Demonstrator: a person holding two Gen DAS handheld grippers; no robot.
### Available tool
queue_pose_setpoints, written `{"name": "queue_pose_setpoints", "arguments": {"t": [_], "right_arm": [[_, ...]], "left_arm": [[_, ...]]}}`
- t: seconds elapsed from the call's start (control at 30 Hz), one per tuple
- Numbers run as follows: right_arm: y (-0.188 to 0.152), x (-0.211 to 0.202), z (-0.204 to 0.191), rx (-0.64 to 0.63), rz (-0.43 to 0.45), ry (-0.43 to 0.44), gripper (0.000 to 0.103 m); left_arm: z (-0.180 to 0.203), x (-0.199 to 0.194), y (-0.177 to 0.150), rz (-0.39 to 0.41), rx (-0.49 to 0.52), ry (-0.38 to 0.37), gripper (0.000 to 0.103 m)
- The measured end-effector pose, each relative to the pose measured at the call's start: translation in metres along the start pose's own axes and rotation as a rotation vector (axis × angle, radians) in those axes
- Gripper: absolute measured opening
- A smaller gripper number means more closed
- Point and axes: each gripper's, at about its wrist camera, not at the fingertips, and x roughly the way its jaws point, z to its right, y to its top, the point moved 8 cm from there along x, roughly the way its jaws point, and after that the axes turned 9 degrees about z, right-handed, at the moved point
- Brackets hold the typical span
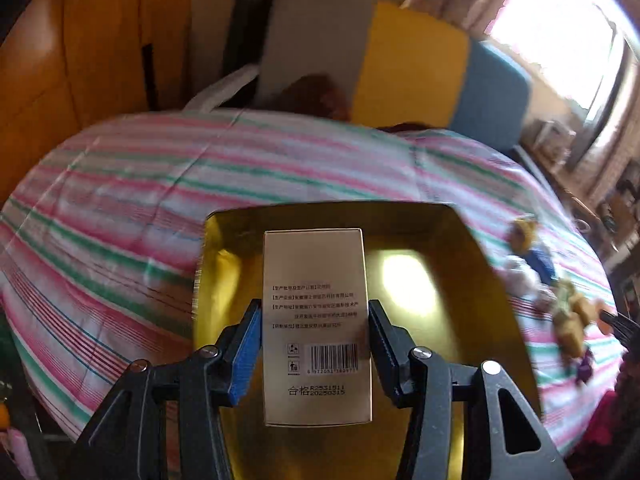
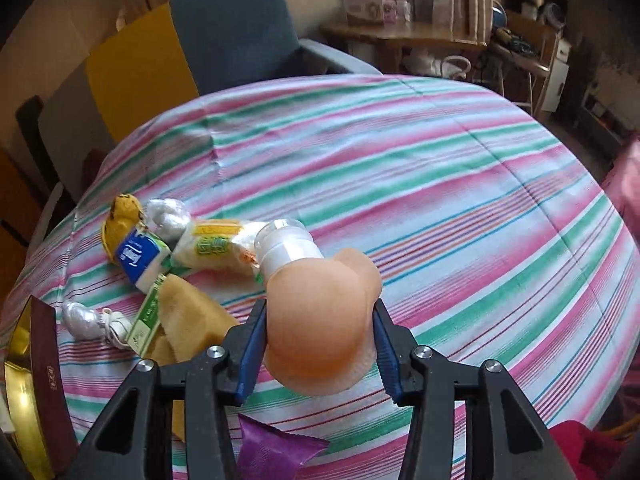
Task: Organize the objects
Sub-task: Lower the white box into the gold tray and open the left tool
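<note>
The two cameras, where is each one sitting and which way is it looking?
Left wrist: rides the left hand-held gripper, looking down along its fingers at the cream box it grips over the gold tray.
Right wrist: rides the right hand-held gripper, looking down at the peach bottle it grips.
Both show the striped bedspread, the small pile of packets, the gold tray and the blue chair. Only gripper fingers show, no hands.

gold tray [image 1: 472,240]: 1 | beige carton [image 1: 316,280]: 1 | peach bottle [image 2: 320,312]: 1 | silver foil bundles [image 2: 168,216]: 2 counted | purple packet [image 2: 276,452]: 1 | blue-white pack [image 2: 138,256]: 1 | sponge [image 2: 192,316]: 1
</note>
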Motion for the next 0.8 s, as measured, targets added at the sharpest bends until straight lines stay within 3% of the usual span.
{"name": "queue_pose_setpoints", "arguments": {"t": [0.2,0.4,0.5,0.6,0.8], "right_arm": [[0.001,-0.002,-0.008,-0.020,0.025,0.012,0.049],[0.000,-0.001,-0.009,-0.037,0.029,0.013,0.049],[0.002,-0.002,-0.008,-0.036,0.040,0.012,0.049],[0.006,-0.005,-0.008,-0.030,0.060,0.010,0.049],[0.014,-0.019,-0.015,-0.034,0.126,0.040,0.049]], "left_arm": [[-0.022,0.044,0.007,-0.038,0.024,0.054,0.051],[-0.039,0.067,0.016,-0.034,0.027,0.172,0.055],[-0.043,0.060,0.022,-0.018,-0.010,0.136,0.067],[-0.043,0.042,0.026,0.025,0.017,0.136,0.075],[-0.042,-0.008,0.019,0.095,-0.012,0.120,0.075]]}}
